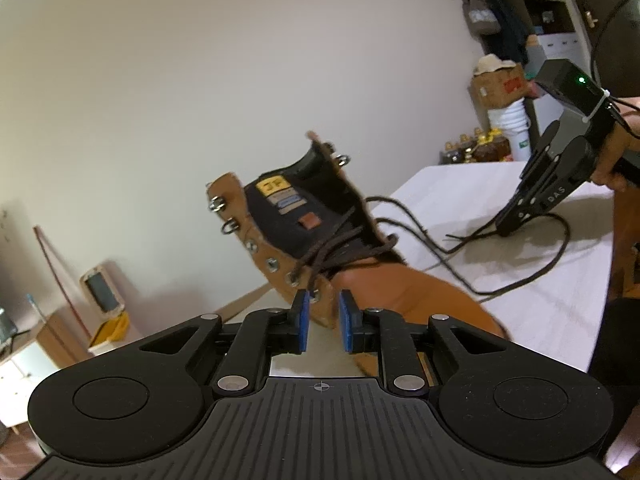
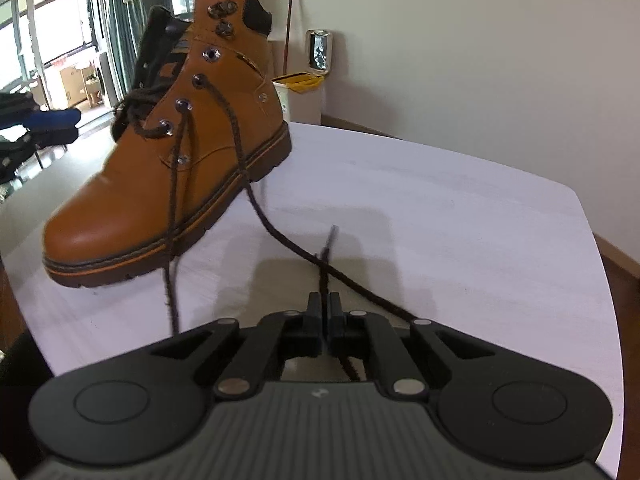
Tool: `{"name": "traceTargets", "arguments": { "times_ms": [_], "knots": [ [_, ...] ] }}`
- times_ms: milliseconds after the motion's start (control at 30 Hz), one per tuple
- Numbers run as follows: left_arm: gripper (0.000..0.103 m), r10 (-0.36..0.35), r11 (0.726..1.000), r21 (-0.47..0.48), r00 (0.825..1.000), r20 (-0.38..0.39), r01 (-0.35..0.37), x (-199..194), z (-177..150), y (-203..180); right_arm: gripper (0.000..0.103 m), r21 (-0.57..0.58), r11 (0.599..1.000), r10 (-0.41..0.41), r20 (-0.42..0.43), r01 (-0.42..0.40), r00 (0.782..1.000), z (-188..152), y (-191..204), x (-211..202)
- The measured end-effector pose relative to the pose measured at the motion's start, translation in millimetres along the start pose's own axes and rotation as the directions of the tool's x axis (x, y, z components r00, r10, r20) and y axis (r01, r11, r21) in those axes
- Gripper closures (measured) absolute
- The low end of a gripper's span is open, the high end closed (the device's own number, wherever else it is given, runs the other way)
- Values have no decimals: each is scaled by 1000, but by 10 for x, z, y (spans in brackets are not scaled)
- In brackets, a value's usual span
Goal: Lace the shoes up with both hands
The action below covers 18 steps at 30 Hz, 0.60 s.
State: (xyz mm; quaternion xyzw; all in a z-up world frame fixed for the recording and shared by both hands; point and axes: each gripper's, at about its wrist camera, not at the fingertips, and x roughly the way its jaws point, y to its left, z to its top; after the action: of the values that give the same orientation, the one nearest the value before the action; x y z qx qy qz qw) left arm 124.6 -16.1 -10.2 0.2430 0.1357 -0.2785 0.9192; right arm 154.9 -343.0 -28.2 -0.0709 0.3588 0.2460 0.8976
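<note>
Right gripper (image 2: 325,312) is seen clenched on the dark brown lace (image 2: 280,236), its black fingers (image 2: 313,320) drawn together with the cord pinched between them just above the white desk (image 2: 460,220). From that pinch the lace is run across the desk and up to an eyelet on the near side of the tan boot (image 2: 160,184). A second strand is hung down from a lower eyelet and is trailed past the sole toward the near edge of the desk. In the right wrist view the boot is shown tilted, toe low and heel raised, and only the lower eyelets are laced.

Left gripper (image 1: 323,318) is held partly released beside the boot's eyelet flap (image 1: 320,304); the flap edge is placed between the blue pads (image 1: 303,322), but whether it is pressed by them cannot be told. Beyond the pads, the black tongue (image 1: 292,216) with its yellow label is exposed, and metal hooks are visible at the top of the collar. Farther off, the right gripper is seen lowered to the desk, gripped by a hand (image 1: 616,152), with loose loops of lace spread on the desk around it.

Behind the desk, a plain wall (image 1: 160,80) is seen, and a bin with a yellow lid (image 2: 298,80) is stood against it.
</note>
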Motion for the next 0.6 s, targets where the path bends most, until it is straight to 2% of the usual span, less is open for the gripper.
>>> {"name": "traceTargets", "arguments": {
  "times_ms": [67,133,200,233,333,433,467,533,600],
  "knots": [
    [84,-47,999,-19,999,5,47,-12,27,-46,101,-9,1000,25,27,-25,999,-1,66,-138],
    [84,-140,988,-69,990,2,140,10,67,-93,101,-38,996,86,66,-84,994,9,193,-345],
    [83,-237,961,-146,972,12,236,38,98,-114,101,-72,986,158,86,-152,984,34,308,-504],
    [82,-291,937,-196,957,18,289,60,105,-105,101,-96,974,213,101,-203,972,51,384,-605],
    [77,-342,902,-260,938,55,344,73,99,-112,100,-179,950,283,154,-255,947,76,553,-827],
    [77,-261,953,-144,964,46,265,42,118,-261,100,-227,925,347,180,-305,920,99,658,-983],
    [77,-221,973,-56,974,45,224,21,120,-363,100,-237,919,361,183,-315,914,108,687,-1018],
    [77,-201,980,11,978,48,201,4,119,-444,100,-240,907,394,184,-347,901,133,720,-1072],
    [77,-189,979,91,980,57,183,-20,105,-541,100,-245,902,403,185,-355,896,155,750,-1084]
  ]
}}
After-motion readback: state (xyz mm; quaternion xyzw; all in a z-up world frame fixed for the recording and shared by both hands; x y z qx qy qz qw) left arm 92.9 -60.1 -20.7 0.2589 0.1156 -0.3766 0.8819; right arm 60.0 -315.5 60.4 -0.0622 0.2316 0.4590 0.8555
